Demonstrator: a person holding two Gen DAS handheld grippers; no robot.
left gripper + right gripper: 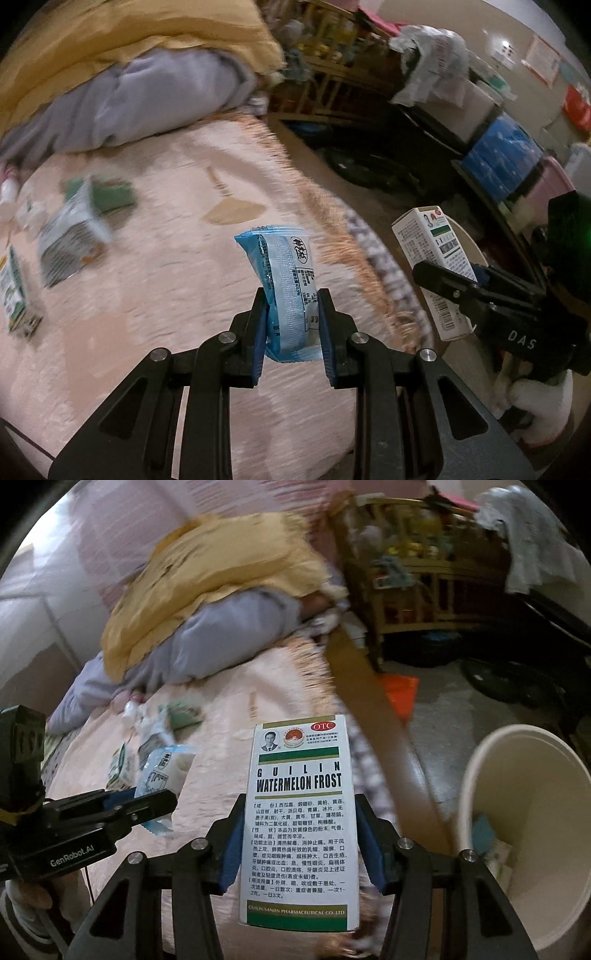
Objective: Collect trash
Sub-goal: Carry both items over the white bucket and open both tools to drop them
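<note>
Two hand-held grippers each carry one piece of trash above the bed (155, 280). The left hand-held gripper (291, 325) pinches a blue snack wrapper (284, 291) between its blue pads, and the wrapper stands nearly upright over the pink bedspread. The right hand-held gripper (299, 845) pinches a white medicine box (299, 823) printed "Watermelon Frost", upright between its fingers, at the edge of the bed. A white trash bin (528, 812) stands on the floor just beside the bed, to the right of this box, with some pieces already at its bottom. More trash lies on the bedspread further back: a grey-white carton (70, 236), a green packet (110, 195) and a small green-white box (14, 295). Behind them is a pile of yellow and grey bedding (122, 70).
</note>
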